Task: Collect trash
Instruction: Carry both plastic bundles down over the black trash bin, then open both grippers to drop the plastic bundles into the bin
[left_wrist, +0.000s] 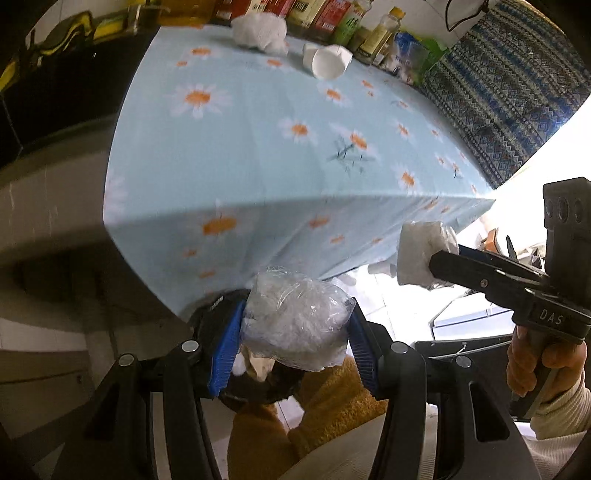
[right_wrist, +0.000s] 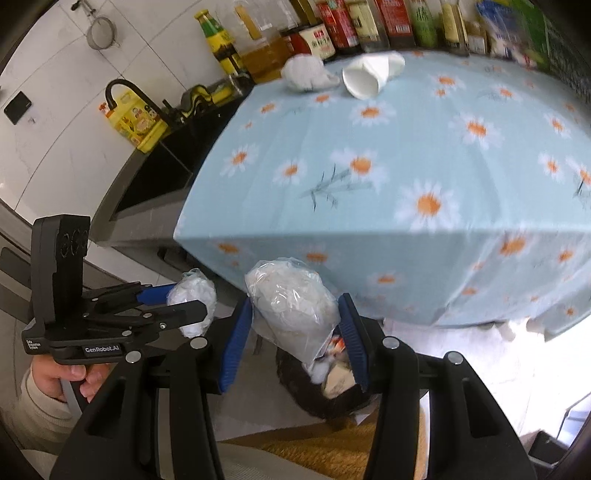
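My left gripper (left_wrist: 295, 325) is shut on a crumpled clear plastic wad (left_wrist: 295, 321) and holds it in front of the table's near edge, above a dark trash bin (left_wrist: 258, 387). My right gripper (right_wrist: 295, 317) is shut on a plastic-wrapped white wad (right_wrist: 291, 306) above the same bin (right_wrist: 332, 391), which holds scraps. The right gripper's wad also shows at the right of the left wrist view (left_wrist: 421, 251). The left gripper's wad shows at the left of the right wrist view (right_wrist: 194, 301). A crumpled white tissue (right_wrist: 306, 72) and a tipped white paper cup (right_wrist: 369, 75) lie at the table's far end.
The table carries a light blue daisy tablecloth (right_wrist: 406, 155). Bottles and jars (right_wrist: 369, 22) line its far edge. A sink with a black tap (right_wrist: 125, 92) and a yellow package (right_wrist: 136, 122) are to the left. A patterned cloth (left_wrist: 517, 92) hangs to the right.
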